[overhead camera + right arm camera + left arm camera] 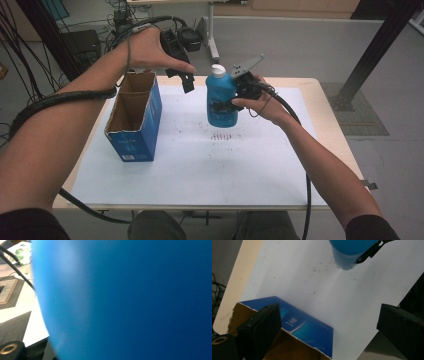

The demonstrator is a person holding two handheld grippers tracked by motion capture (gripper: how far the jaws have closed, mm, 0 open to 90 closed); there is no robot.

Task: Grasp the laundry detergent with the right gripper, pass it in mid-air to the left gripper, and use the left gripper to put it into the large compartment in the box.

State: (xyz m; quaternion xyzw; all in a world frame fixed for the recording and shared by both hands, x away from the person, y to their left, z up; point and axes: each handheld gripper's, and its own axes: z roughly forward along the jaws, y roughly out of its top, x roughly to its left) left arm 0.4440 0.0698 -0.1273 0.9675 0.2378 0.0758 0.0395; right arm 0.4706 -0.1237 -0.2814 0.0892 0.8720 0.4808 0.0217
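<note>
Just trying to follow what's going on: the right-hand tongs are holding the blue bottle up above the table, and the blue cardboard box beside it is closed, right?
Not quite. The blue cardboard box is open, its top flaps up and brown inside showing in the high view. The rest holds: the right tongs grip the blue bottle above the table.

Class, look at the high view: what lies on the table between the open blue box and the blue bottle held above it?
Bare white table, with faint dark specks below the blue bottle; nothing beside the blue box.
</note>
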